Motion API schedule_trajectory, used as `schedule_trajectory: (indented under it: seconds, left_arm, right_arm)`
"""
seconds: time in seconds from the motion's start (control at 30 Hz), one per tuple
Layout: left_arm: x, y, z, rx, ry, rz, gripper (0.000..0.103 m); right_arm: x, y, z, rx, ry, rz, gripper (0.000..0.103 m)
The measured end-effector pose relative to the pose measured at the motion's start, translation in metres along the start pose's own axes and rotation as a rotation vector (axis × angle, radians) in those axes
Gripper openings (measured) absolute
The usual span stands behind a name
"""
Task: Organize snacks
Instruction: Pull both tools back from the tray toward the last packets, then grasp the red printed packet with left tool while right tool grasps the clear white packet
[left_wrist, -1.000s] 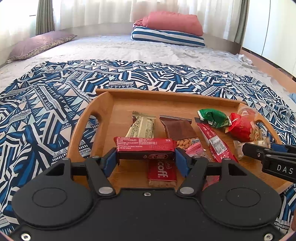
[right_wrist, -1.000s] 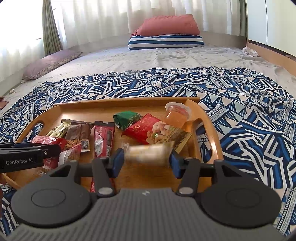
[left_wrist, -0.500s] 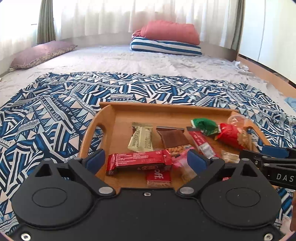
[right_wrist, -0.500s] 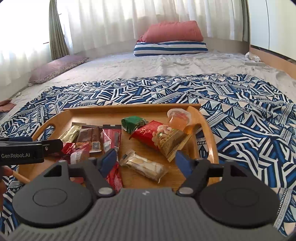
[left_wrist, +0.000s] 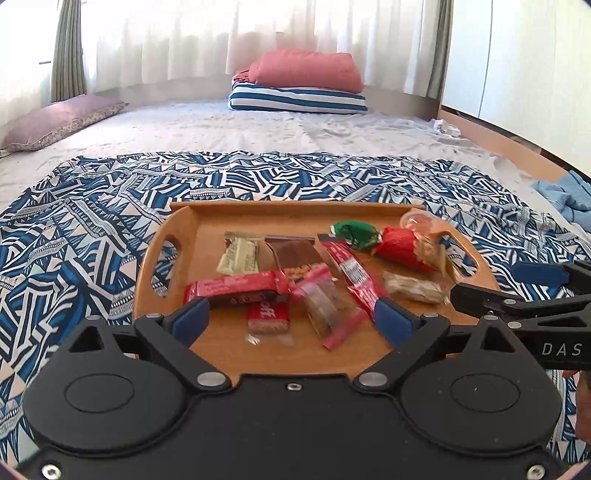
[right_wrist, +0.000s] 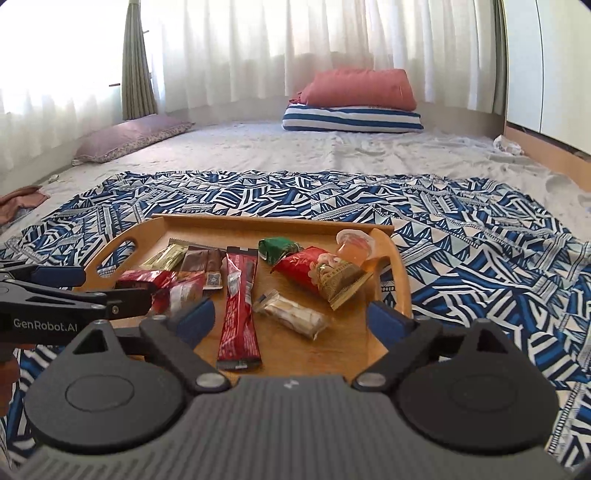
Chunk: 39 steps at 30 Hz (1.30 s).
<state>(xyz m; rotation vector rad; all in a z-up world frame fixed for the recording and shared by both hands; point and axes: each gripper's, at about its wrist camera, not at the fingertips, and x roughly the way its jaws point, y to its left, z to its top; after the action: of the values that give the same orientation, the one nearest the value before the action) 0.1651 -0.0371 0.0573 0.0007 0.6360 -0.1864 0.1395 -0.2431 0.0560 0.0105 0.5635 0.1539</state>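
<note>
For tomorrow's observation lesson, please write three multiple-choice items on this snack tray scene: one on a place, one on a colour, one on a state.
1. Where does the jelly cup sit on the wooden tray?
A. far right corner
B. near left corner
C. on the blanket

2. What colour is the small wrapped snack beside the red nut bag?
A. yellow
B. green
C. white

3. How is the right gripper?
A. clamped on the jelly cup
B. lifting the nut bag
C. nothing gripped

Answers:
1 A: it stands at the tray's far right rim.
2 B: its wrapper is green.
3 C: the jaws are opening, nothing pressed between them; the clear-wrapped biscuit lies on the tray.
</note>
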Motion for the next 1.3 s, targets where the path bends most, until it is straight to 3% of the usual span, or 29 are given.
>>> schedule_trajectory:
  seconds: [0.53, 0.87, 1.3]
  left_arm:
    - [-0.026, -0.021, -0.038, 0.000, 0.030, -0.056, 0.100]
    - [-0.027, -0.042, -0.058, 0.027, 0.050, -0.082, 0.102]
    - [-0.007, -0.064, -0.070, 0.010, 0.100, -0.096, 0.102]
  right_arm:
    - [-0.059, -0.002, -0.043, -0.072, -0.043, -0.046, 0.103]
    - [-0.071, -0.005, -0.074, -0.091, -0.033, -0.101, 0.103]
    - [-0.079, -0.019, -0.110, -0.001, 0.002, -0.188, 0.103]
